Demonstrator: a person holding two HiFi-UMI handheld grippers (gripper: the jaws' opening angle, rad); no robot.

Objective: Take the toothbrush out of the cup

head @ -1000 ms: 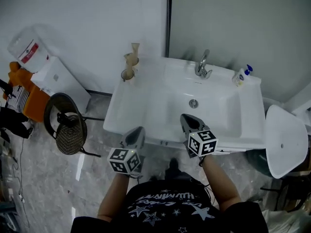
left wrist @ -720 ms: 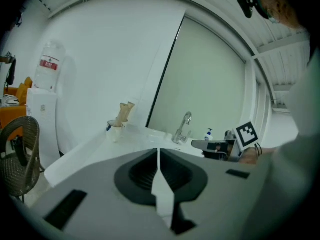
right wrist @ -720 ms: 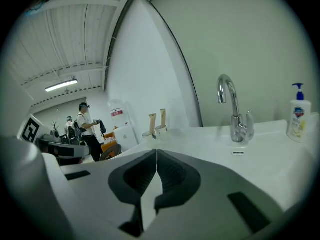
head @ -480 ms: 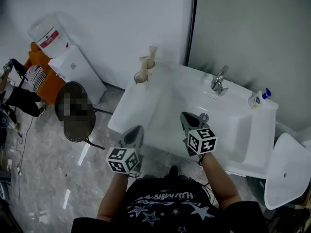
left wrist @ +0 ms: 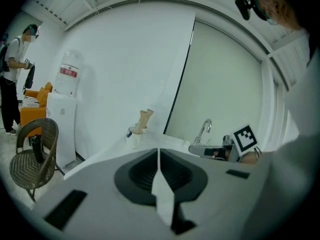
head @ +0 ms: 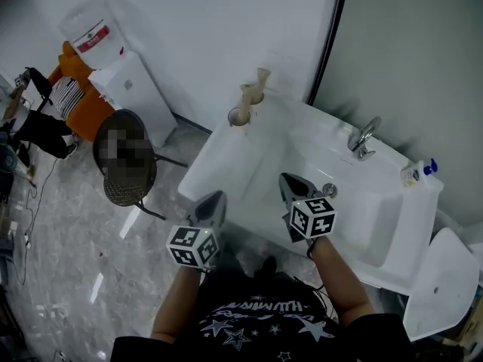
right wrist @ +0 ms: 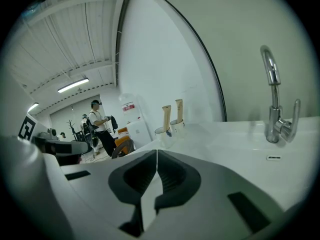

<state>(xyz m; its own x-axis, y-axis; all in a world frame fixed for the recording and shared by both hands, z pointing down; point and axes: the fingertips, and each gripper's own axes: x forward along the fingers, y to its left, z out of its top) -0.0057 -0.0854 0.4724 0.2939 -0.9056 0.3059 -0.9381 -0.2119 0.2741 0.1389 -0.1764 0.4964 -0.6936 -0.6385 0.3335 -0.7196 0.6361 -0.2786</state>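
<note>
One white sink [head: 249, 164] spreads out ahead of your grippers. Your left gripper [head: 210, 204] and right gripper [head: 291, 188] both have their jaws pressed together with nothing between them. Two cups [head: 239, 117] stand well ahead of your left gripper, slightly to its right, each with an upright toothbrush [head: 247, 95] inside.

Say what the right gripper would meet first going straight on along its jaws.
Likely the nearer cup with a toothbrush, straight beyond the shut right gripper; depth is unclear, so the sink's flat rim may come first.
</note>
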